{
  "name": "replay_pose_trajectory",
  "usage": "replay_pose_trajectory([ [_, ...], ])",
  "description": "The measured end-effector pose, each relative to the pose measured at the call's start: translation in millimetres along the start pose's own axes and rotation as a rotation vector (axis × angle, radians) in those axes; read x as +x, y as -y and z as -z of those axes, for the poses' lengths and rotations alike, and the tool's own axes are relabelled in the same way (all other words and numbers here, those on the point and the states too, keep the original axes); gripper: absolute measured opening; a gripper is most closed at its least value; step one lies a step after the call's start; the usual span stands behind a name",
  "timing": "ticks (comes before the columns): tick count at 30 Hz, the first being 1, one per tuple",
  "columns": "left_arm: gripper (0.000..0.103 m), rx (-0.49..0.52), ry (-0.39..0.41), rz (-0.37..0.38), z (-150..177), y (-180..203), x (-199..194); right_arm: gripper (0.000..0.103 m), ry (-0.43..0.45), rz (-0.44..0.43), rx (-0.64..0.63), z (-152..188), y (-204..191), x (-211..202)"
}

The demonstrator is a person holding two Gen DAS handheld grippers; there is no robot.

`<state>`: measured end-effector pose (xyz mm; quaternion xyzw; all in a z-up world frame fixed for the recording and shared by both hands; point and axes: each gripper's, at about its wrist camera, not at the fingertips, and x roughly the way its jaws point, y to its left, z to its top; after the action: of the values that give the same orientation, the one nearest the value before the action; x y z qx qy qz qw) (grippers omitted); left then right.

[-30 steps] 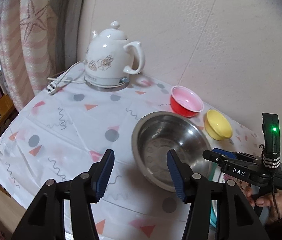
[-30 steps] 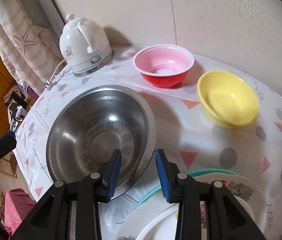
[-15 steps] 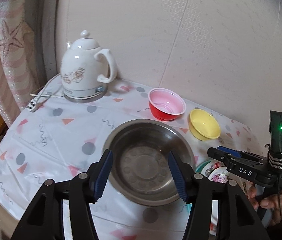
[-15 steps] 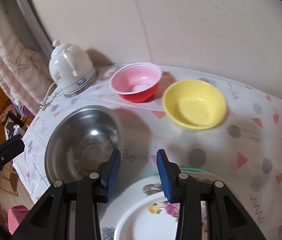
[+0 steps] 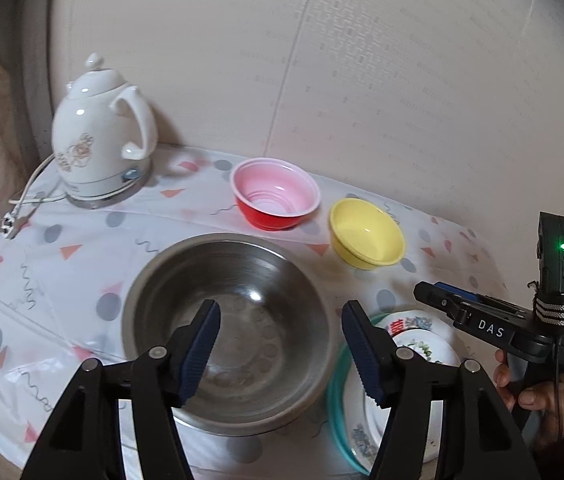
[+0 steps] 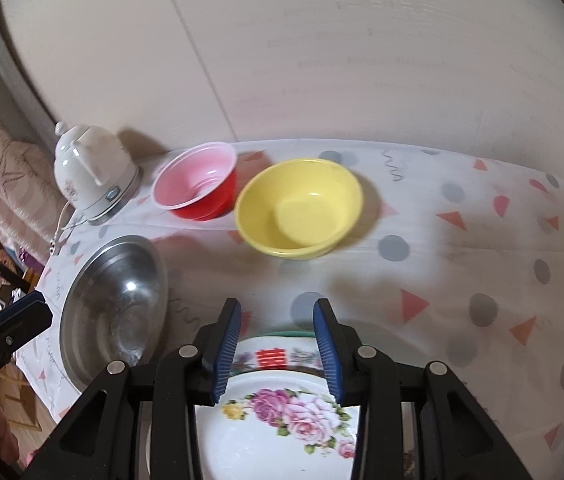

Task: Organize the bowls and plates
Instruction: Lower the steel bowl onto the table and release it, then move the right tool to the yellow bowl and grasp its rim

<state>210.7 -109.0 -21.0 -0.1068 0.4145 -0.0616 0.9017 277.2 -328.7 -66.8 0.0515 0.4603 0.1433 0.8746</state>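
Left black two-finger gripper with blue ribbed pads (image 5: 280, 346): pitched downward, jaws have just been opening, stand wide apart, nothing between pads. Right black two-finger gripper with blue ribbed pads (image 6: 277, 350): pitched downward, jaws parted narrower, nothing clamped. Right hand (image 5: 538, 390) wraps pistol-style handle, fingers curled. Left gripper's blue-tipped finger at left edge of right wrist view.

A white kettle (image 5: 100, 144) stands on the patterned tablecloth (image 5: 62, 240) beside the wall (image 5: 362, 60).
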Motion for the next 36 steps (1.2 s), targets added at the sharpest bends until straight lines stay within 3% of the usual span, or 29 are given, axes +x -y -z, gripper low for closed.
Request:
replay_pose_trajectory([
  [7, 0.069, 0.004, -0.013, -0.019, -4.2, 2.4, 9.0, 0.038, 0.0, 0.009, 0.065, -0.2, 17.7, -1.6],
  [15, 0.069, -0.031, -0.06, 0.124, -20.7, 10.1, 25.5, 0.038, 0.01, 0.022, 0.112, -11.0, 33.7, -0.9],
  [20, 0.065, -0.009, -0.085, 0.17, -29.9, 27.6, 41.2, 0.033, 0.013, 0.031, 0.11, -19.6, 40.3, 4.9],
  [24, 0.048, 0.029, -0.105, 0.167, -38.0, 41.0, 59.0, 0.029, 0.01, 0.034, 0.108, -29.4, 44.7, 12.9],
  [29, 0.048, 0.049, -0.153, 0.141, -48.7, 52.5, 85.0, 0.027, 0.009, 0.03, 0.12, -43.7, 50.4, 22.9],
  [36, 0.048, 0.02, -0.246, 0.172, -57.5, 59.4, 124.0, 0.028, -0.013, 0.021, 0.129, -59.7, 57.6, 40.1],
])
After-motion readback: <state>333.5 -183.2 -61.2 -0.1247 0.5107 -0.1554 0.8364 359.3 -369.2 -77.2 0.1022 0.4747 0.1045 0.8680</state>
